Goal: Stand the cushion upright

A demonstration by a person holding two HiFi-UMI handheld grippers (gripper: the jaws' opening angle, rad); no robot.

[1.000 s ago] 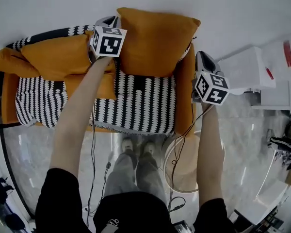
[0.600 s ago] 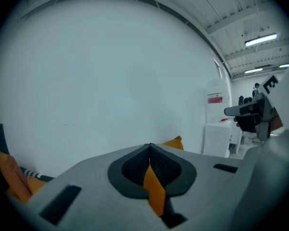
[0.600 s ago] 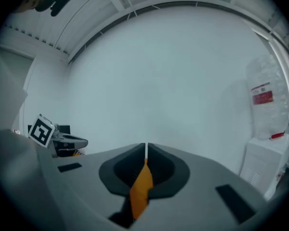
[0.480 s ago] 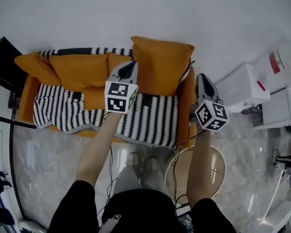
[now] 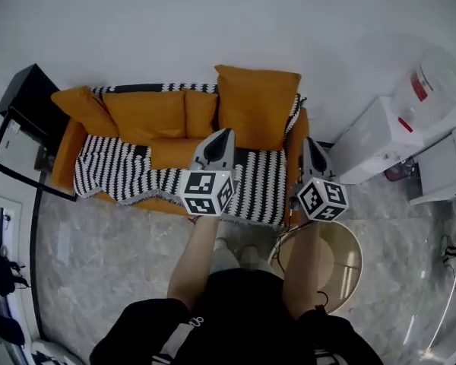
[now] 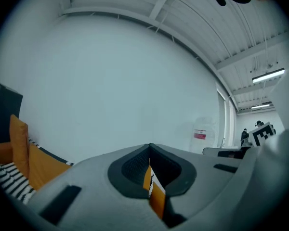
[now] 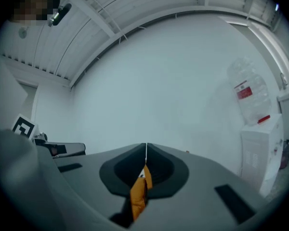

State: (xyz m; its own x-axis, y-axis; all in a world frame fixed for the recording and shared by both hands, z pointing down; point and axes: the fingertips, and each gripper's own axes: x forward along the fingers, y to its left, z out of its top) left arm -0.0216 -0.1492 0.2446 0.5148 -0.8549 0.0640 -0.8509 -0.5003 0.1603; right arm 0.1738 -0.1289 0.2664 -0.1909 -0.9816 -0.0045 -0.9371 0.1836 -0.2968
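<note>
A large orange cushion (image 5: 257,106) stands upright against the sofa back at the right end of the orange sofa (image 5: 67,152). My left gripper (image 5: 226,132) is held level in front of the seat, apart from the cushion, jaws shut with nothing in them. My right gripper (image 5: 308,140) hovers by the sofa's right arm, also shut and empty. In the left gripper view the left gripper (image 6: 150,146) points at the white wall, and only a thin orange strip shows past its closed tips. The right gripper view gives the same for the right gripper (image 7: 145,145).
A black-and-white striped throw (image 5: 114,167) covers the seat. Other orange cushions (image 5: 148,115) lean at the left and middle. A white water dispenser (image 5: 380,137) stands right of the sofa, a round wooden table (image 5: 340,258) by my right arm, a black cabinet (image 5: 24,99) at far left.
Both grippers have drawn back from the sofa toward the person and risen. The large cushion stays upright at the right end, and the whole sofa has come into view.
</note>
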